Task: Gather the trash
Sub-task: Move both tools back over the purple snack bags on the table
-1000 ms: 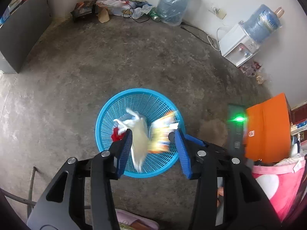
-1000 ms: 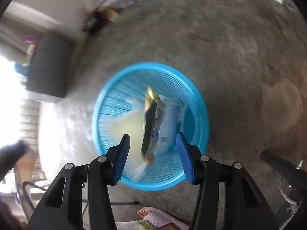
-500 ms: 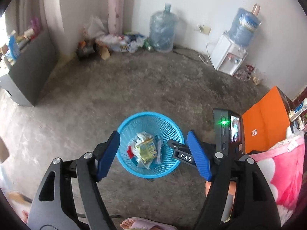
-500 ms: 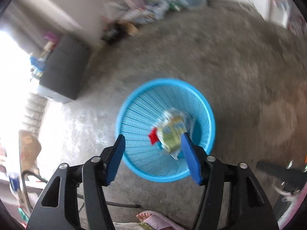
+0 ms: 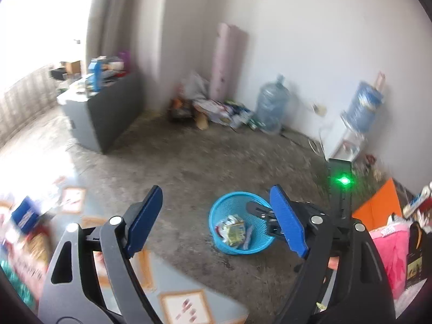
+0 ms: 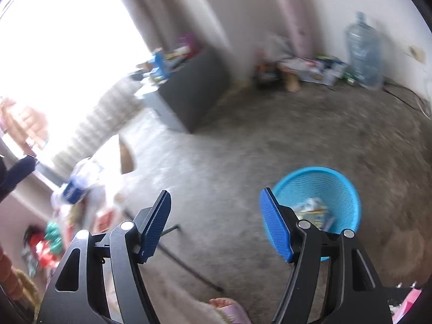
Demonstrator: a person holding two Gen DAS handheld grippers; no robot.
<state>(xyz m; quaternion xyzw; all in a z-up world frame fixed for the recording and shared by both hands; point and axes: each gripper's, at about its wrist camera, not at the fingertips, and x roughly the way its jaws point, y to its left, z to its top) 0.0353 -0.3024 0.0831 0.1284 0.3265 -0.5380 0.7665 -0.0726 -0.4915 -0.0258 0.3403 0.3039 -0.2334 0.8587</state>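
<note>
The trash (image 5: 233, 230), some crumpled wrappers, lies inside the blue basket (image 5: 224, 208) on the grey floor (image 5: 189, 167). The left gripper (image 5: 216, 222) is above the floor, its jaws opening with nothing between them. The right gripper (image 6: 214, 222) is also empty and its jaws are opening; the basket sits just behind its right finger.

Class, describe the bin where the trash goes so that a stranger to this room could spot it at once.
Start at the white wall with the big water bottle at its foot, then come forward across the bare grey floor. Standing alone there is a round blue basket with mesh sides, wrappers inside. It is the only bright blue thing on the open floor.
</note>
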